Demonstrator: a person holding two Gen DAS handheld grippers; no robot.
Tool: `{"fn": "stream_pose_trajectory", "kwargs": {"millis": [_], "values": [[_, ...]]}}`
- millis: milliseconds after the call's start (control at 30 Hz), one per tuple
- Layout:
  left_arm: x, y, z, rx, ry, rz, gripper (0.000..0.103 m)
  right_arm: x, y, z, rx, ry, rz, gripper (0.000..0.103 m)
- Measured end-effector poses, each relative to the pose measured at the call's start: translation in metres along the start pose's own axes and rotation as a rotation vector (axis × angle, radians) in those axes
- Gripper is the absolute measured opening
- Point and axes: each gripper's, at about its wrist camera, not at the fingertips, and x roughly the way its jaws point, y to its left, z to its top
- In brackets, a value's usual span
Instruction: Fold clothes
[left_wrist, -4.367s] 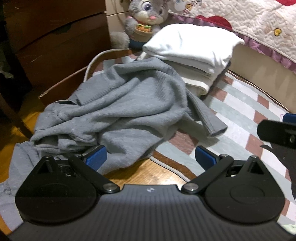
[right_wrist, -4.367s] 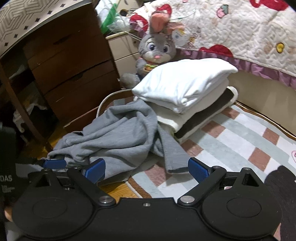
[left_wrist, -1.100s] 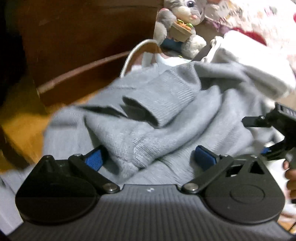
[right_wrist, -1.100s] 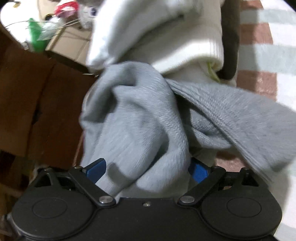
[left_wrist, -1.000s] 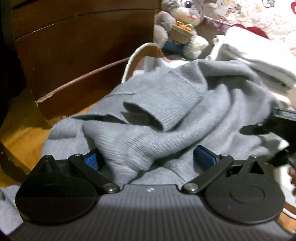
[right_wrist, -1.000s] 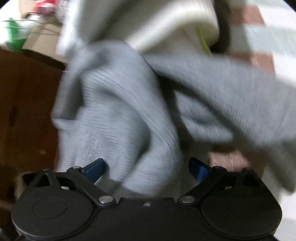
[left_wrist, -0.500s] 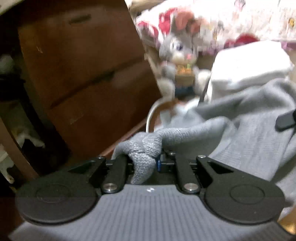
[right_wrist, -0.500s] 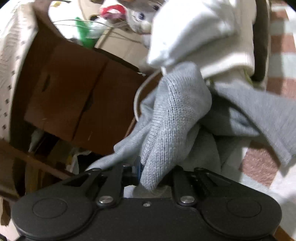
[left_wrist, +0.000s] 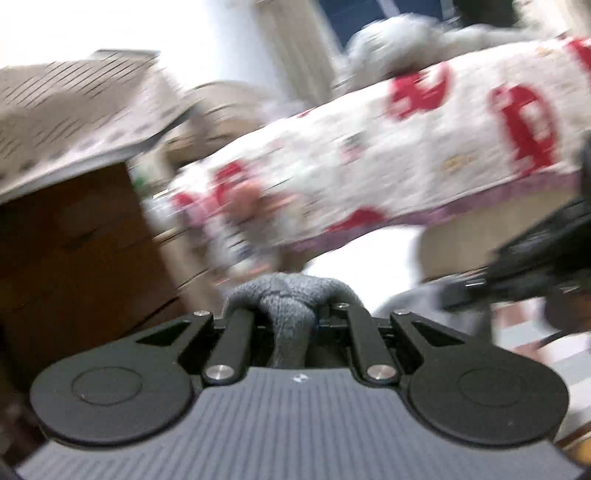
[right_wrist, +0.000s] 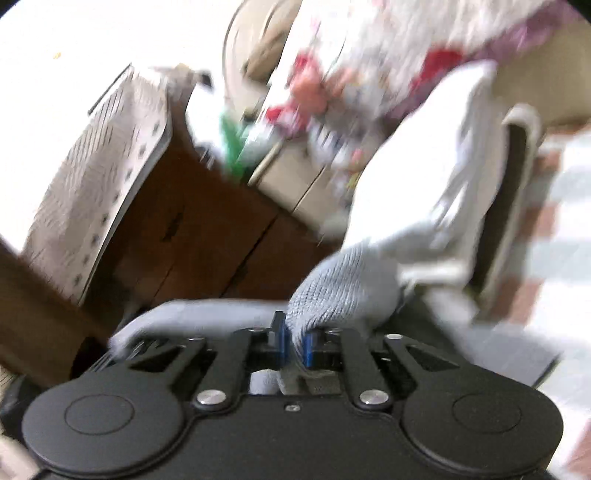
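Item, grey knit garment: we hold it bunched, one fold clamped between the closed jaws of our left gripper and another pinched between the blue pads of our right gripper, both raised in front of the stack of folded white clothes. Landmark, that stack: it lies folded just behind the garment, with the wooden cabinet to its left and the patterned bedspread above it. Status, as we judge: white pieces folded; grey piece unfolded, its hanging part blurred or hidden.
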Motion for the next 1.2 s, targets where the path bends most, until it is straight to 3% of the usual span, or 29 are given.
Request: {"fn": "stream_pose_trajectory", "kwargs": {"millis": [167,300,433,500,533,600,667,767,900,1000,1200], "values": [[0.006,-0.044,0.061,-0.043,-0.120,-0.209,0.009,-0.060,-0.011,0.033,0.015,-0.102,-0.112,0.007],[0.006,-0.084,0.110,-0.078,-0.220,-0.369,0.009,-0.130,-0.001,0.050,-0.046,-0.195,-0.178,0.007],[0.054,-0.146,0.086,-0.107,-0.021,-0.483,0.014,-0.186,-0.024,0.067,-0.085,-0.263,-0.421,0.019],[0.078,-0.177,0.074,-0.122,0.079,-0.539,0.020,-0.218,-0.049,0.065,-0.057,-0.300,-0.586,0.050],[0.089,-0.193,0.068,-0.129,0.129,-0.567,0.020,-0.233,-0.060,0.059,-0.044,-0.318,-0.627,0.051],[0.113,-0.224,0.056,-0.143,0.230,-0.622,0.024,-0.262,-0.088,0.043,0.009,-0.320,-0.628,0.051],[0.135,-0.252,0.043,-0.152,0.322,-0.667,0.034,-0.273,-0.116,0.033,0.065,-0.266,-0.599,0.051],[0.135,-0.243,0.004,-0.132,0.331,-0.600,0.042,-0.267,-0.139,0.014,0.054,-0.155,-0.613,0.052],[0.133,-0.208,-0.027,-0.200,0.404,-0.552,0.042,-0.253,-0.165,-0.010,0.022,-0.008,-0.639,0.054],[0.124,-0.178,-0.046,-0.257,0.442,-0.497,0.048,-0.247,-0.180,-0.017,0.060,0.015,-0.628,0.056],[0.099,-0.154,-0.070,-0.246,0.444,-0.426,0.051,-0.249,-0.195,-0.023,0.087,0.025,-0.668,0.057]]}}
